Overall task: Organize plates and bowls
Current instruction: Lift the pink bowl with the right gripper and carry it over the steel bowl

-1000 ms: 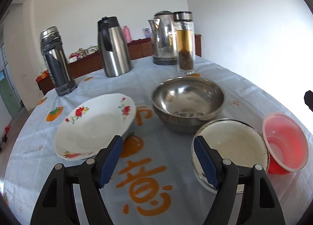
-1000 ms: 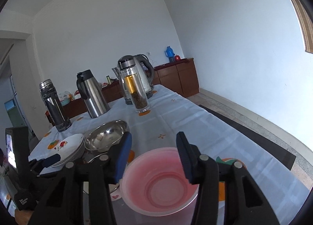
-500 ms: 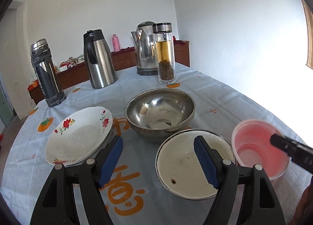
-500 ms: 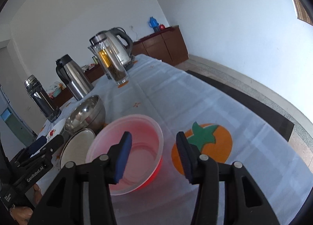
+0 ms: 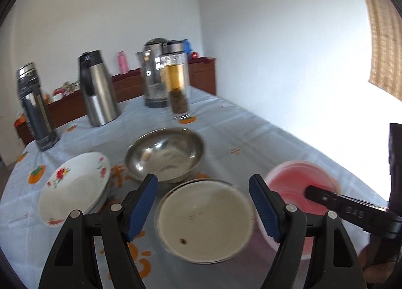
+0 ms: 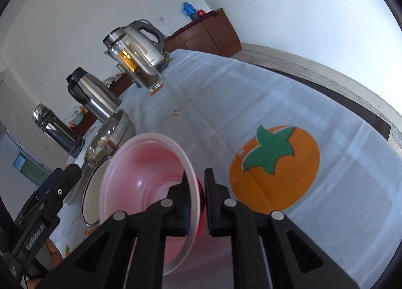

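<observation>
My left claw (image 5: pixel 203 203) hangs wide open and empty over the white bowl (image 5: pixel 204 218), with the flowered plate (image 5: pixel 72 188) off to its left. My right claw (image 6: pixel 197 188) has clamped tight on the near rim of the pink bowl (image 6: pixel 148 176), just right of that white bowl.

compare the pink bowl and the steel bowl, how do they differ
The pink bowl is translucent plastic; the steel bowl is shiny metal. The pink bowl has its rim pinched by the right gripper; the steel bowl sits free on the tablecloth. Both are round, open and look empty.
</observation>
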The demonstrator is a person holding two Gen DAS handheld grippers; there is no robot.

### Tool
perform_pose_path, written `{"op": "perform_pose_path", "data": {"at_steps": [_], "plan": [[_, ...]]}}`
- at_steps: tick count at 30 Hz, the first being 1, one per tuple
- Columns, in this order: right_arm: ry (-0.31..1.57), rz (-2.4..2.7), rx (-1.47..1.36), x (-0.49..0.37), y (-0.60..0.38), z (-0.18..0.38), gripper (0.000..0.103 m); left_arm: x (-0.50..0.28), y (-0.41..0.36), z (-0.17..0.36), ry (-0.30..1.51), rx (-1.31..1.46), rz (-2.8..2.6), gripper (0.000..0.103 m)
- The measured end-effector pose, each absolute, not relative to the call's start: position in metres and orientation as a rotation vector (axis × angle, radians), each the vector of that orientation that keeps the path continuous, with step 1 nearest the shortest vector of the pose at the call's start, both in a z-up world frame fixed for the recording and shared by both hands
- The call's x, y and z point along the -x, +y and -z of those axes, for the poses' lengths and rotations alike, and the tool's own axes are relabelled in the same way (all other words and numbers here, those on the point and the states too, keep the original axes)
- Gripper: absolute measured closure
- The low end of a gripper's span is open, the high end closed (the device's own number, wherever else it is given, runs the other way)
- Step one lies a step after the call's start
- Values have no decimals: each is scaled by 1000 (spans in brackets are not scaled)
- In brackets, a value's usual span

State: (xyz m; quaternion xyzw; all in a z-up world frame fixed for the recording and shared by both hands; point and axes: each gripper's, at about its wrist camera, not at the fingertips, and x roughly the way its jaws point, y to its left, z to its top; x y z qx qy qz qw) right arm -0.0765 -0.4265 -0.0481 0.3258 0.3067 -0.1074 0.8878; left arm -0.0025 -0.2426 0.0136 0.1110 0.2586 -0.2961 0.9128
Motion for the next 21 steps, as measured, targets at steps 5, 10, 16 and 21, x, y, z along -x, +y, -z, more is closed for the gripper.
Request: {"op": "perform_pose_path", "data": {"at_steps": [5, 10, 16, 21], "plan": [[593, 199, -698, 84, -431, 38, 94, 6, -246, -16, 574, -190, 713, 26], [550, 166, -692, 87, -426, 24, 94, 3, -254, -12, 659, -142, 778, 26], [534, 134, -676, 78, -412, 12, 94, 2, -263, -13, 673, -192, 760, 76], [530, 103, -654, 62, -397, 2, 94, -20, -251, -14, 702, -160, 723, 84]]}}
